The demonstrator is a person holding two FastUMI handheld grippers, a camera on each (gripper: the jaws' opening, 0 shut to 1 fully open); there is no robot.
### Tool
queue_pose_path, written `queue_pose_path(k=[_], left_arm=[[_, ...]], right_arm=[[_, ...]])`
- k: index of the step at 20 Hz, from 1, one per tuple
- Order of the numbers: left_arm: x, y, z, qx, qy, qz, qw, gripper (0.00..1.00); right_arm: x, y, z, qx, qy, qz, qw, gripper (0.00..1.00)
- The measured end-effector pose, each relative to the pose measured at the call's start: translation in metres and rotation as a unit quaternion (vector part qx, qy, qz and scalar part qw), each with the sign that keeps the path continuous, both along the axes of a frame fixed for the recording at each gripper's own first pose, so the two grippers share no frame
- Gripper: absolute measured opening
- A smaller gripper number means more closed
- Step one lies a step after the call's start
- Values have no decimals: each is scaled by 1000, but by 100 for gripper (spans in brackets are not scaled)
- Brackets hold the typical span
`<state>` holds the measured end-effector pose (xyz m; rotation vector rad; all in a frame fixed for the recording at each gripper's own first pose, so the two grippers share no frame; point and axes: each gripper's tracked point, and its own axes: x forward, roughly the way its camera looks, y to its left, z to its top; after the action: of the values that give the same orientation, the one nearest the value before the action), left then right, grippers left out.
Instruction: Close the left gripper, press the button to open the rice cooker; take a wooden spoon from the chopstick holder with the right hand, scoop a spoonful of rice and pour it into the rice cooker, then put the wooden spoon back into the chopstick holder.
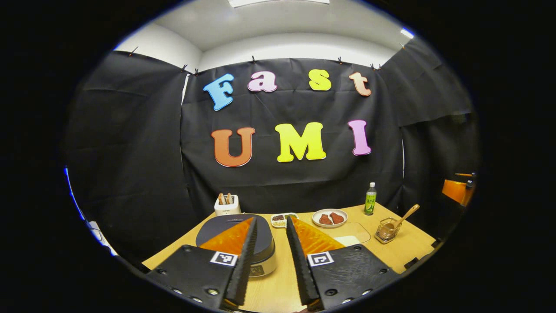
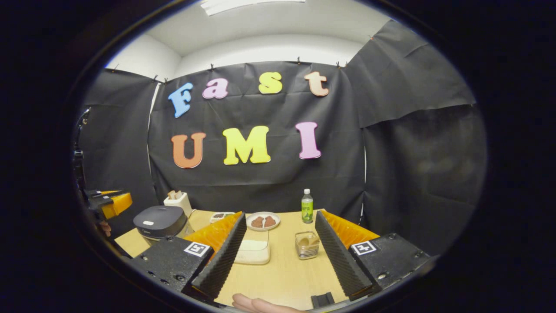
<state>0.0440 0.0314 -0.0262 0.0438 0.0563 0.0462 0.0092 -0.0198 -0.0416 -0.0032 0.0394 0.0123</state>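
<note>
Just ahead of left claw, rice cooker.

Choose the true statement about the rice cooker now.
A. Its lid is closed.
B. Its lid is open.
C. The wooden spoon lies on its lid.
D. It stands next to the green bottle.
A: the rice cooker has its dark lid flat down, and the wooden spoon stands in the chopstick holder.

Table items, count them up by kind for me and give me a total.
Rice cooker: 1
Toaster: 1
Green bottle: 1
Plate with two brown pieces: 1
Small tray: 1
Clear container: 1
Chopstick holder with wooden spoon: 1
Total: 7
</note>
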Motion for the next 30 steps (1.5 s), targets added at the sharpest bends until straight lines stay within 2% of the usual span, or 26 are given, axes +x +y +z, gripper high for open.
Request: queue_pose_path(k=[1, 2, 3, 4, 7, 8, 11, 15, 19, 30], left_arm=[[4, 3, -1, 7, 2, 4, 1000, 33], [7, 5, -2, 13, 5, 5, 1000, 16], [12, 8, -3, 14, 8, 7, 1000, 12], [19, 8, -10, 8, 17, 7, 1000, 0], [25, 22, -17, 5, 41, 14, 999, 2], [30, 27, -21, 2, 49, 20, 999, 0], [58, 42, -40, 3, 85, 38, 996, 0], [83, 64, -87, -24, 161, 54, 985, 0], [93, 84, -124, -56, 207, 72, 974, 0], [92, 94, -156, -71, 239, 78, 965, 0]], right_arm=[[0, 0, -2, -1, 0, 1, 1000, 99], [1, 0, -3, -3, 1, 2, 1000, 99], [2, -1, -5, -3, 1, 1, 1000, 99], [3, -1, -6, -4, 3, 2, 1000, 99], [7, -3, -14, -3, 9, 3, 1000, 100], [9, -5, -16, -2, 10, 3, 1000, 99], [14, -10, -23, -1, 13, 2, 1000, 100], [19, -21, -38, 1, 27, -2, 1000, 100], [21, -28, -44, 3, 33, -4, 999, 100], [21, -23, -52, 1, 38, -5, 999, 100]])
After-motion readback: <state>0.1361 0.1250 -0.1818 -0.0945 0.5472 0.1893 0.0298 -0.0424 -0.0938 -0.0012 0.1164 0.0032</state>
